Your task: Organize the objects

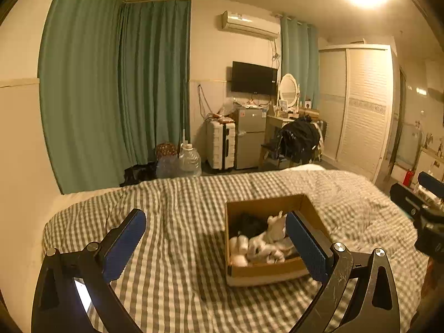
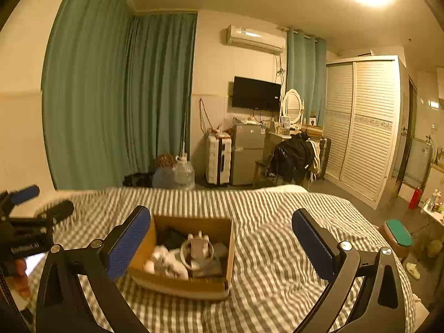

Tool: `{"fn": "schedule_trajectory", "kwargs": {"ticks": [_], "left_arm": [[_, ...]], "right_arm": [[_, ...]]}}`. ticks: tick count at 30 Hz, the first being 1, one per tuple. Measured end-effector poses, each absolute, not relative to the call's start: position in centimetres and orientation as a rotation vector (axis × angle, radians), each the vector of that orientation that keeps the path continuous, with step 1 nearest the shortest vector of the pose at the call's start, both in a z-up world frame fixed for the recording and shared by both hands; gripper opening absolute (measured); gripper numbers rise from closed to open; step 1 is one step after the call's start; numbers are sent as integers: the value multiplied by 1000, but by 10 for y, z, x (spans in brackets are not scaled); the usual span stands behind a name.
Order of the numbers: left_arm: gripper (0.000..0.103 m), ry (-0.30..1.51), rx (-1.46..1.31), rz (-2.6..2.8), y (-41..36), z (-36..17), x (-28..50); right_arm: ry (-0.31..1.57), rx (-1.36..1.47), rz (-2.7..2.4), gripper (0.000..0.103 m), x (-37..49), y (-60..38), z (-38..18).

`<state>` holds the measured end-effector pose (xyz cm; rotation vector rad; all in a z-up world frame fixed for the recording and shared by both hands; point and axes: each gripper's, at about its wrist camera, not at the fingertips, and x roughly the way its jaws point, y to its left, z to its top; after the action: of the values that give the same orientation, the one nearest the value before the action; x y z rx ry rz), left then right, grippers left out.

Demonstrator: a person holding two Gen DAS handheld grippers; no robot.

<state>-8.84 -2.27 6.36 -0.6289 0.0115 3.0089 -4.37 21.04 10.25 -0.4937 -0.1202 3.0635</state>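
Covering the bed (image 1: 180,249) — grey checked quilt, green curtains (image 1: 111,83) behind

Open left tool (image 1: 215,231), empty, above checked bedspread (image 1: 180,263), cardboard box (image 1: 266,270) of clothes

Both grippers (image 1: 216,224) (image 2: 221,223) spread wide, empty

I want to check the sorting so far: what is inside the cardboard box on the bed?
The cardboard box holds white rolled cloth items, something black at the back, and a whitish object with a ring. Whatever lies beneath them is covered.
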Motion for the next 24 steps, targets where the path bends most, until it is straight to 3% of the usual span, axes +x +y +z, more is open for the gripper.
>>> {"fn": "schedule_trajectory", "kwargs": {"ticks": [14, 24], "left_arm": [[103, 22, -778, 3057, -15, -14, -83], [103, 46, -768, 3060, -10, -14, -79]], "right_arm": [[-94, -539, 2974, 102, -41, 224, 3], [-98, -585, 2971, 102, -47, 224, 0]]}}
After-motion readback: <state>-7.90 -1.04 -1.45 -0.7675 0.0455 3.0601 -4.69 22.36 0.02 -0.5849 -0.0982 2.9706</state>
